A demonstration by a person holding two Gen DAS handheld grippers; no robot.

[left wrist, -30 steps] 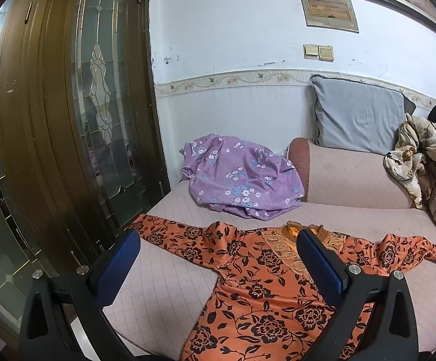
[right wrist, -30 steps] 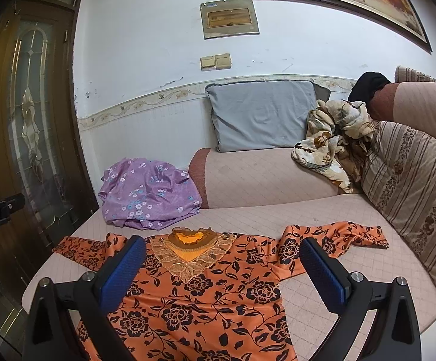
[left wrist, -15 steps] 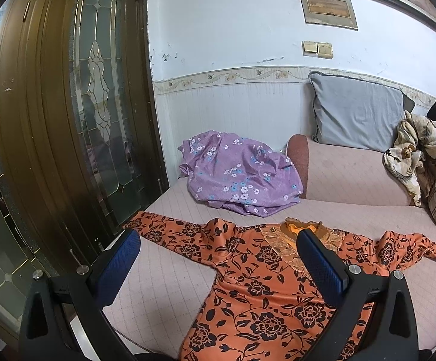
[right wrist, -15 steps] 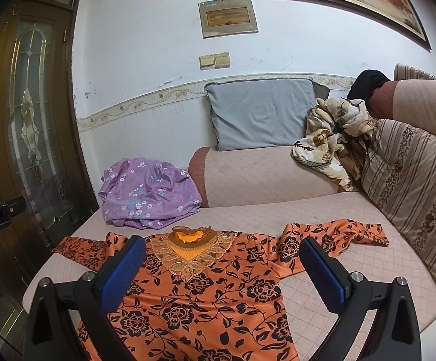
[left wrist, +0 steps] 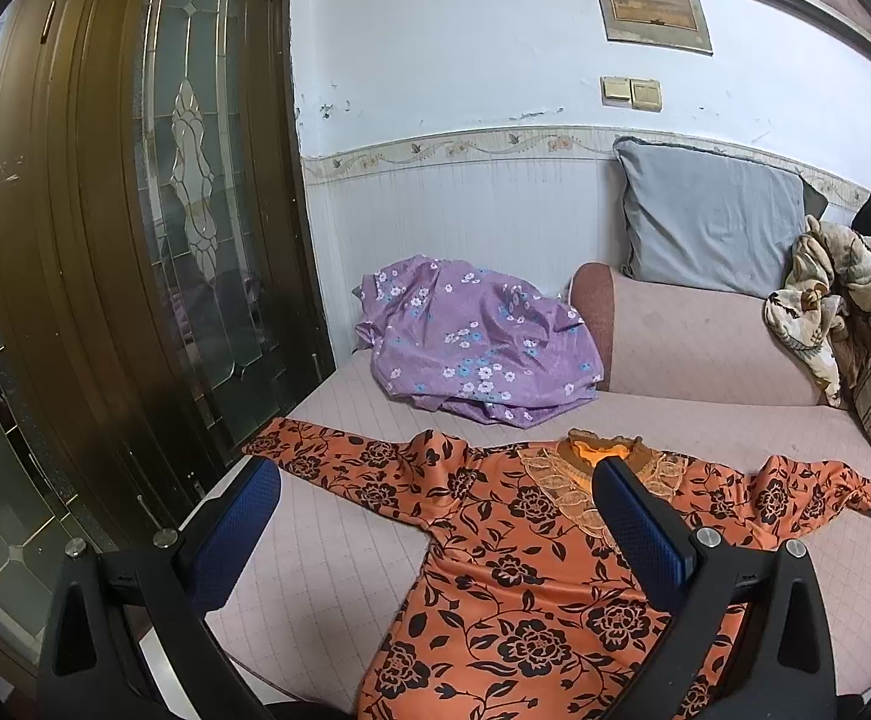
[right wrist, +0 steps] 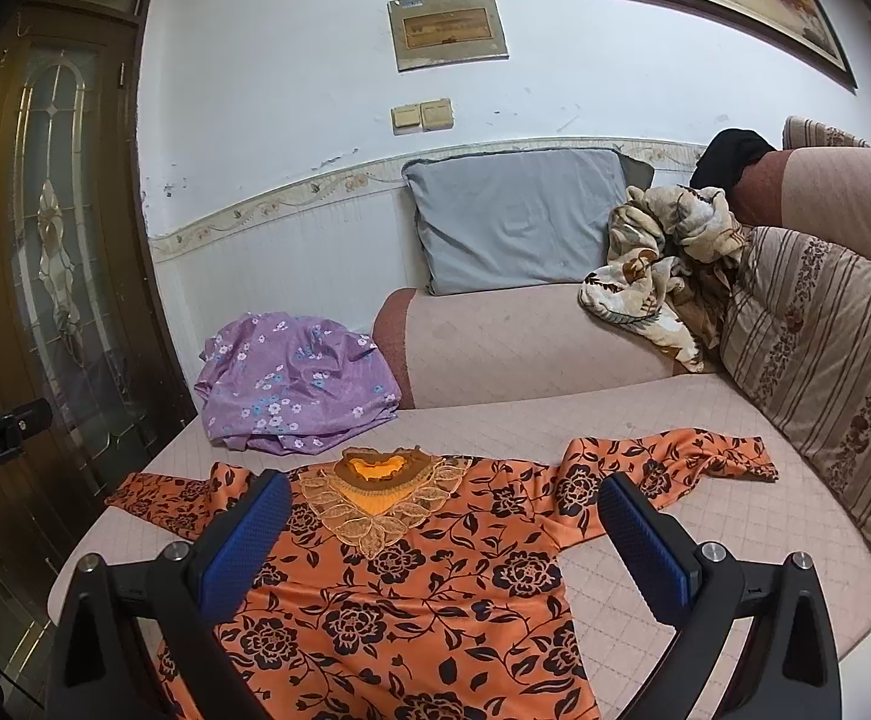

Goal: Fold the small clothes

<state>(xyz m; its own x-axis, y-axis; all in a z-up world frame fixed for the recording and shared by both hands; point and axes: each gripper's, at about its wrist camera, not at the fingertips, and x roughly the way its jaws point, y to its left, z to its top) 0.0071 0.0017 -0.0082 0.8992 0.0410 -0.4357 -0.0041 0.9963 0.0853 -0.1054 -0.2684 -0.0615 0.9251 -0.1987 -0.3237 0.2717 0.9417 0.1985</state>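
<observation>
An orange blouse with black flowers (left wrist: 531, 564) lies spread flat, face up, on the pink sofa seat (left wrist: 327, 552), sleeves out to both sides. It also shows in the right wrist view (right wrist: 423, 588), with its lace collar (right wrist: 375, 498) toward the backrest. My left gripper (left wrist: 435, 516) is open and empty, held above the blouse's left sleeve and shoulder. My right gripper (right wrist: 444, 516) is open and empty, held above the chest and right sleeve. Neither touches the cloth.
A crumpled purple floral garment (left wrist: 471, 342) lies behind the blouse by the wall. A grey pillow (right wrist: 519, 216), a cream patterned cloth (right wrist: 657, 264) and a striped cushion (right wrist: 825, 348) sit at the back right. A wooden glass door (left wrist: 135, 240) stands left of the sofa.
Both grippers have shifted slightly, so the blouse sits a little lower in view. The blouse has not moved and both grippers stay open.
</observation>
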